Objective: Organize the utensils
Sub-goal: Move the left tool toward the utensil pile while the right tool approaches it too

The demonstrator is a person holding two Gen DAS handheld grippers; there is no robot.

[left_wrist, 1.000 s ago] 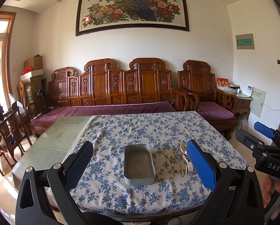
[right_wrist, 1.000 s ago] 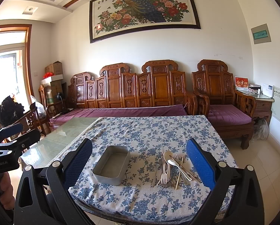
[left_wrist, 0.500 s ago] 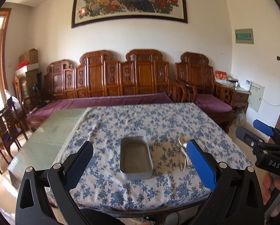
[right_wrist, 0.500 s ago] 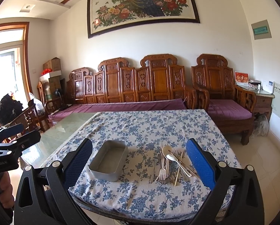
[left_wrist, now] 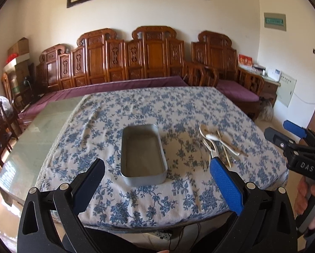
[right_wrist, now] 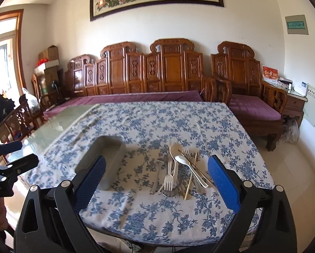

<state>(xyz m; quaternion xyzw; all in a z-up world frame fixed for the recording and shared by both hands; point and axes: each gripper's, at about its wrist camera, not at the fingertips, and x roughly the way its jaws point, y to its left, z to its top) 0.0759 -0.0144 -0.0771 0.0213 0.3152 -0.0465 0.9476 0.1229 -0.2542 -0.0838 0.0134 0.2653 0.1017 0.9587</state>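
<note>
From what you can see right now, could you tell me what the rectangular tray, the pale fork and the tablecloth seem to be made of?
The grey rectangular tray looks like metal with a dull brushed finish: thin walls, soft sheen. The white fork appears to be matte plastic, opaque and without glint, though ceramic cannot be excluded. The blue-and-white floral tablecloth looks like woven cotton fabric, matte, wrinkled and draping over the edge.

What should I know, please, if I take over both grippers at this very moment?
Left gripper: open, holding nothing, aimed at the grey rectangular metal tray.
Right gripper: open, holding nothing, aimed at the loose pile of white plastic forks and spoons, metal cutlery and wooden chopsticks.
Both tray and pile sit on the blue-flowered white tablecloth, the pile to the tray's right.
Done: nothing; the tray looks empty.
Left: every utensil, presumably into the tray.
</note>
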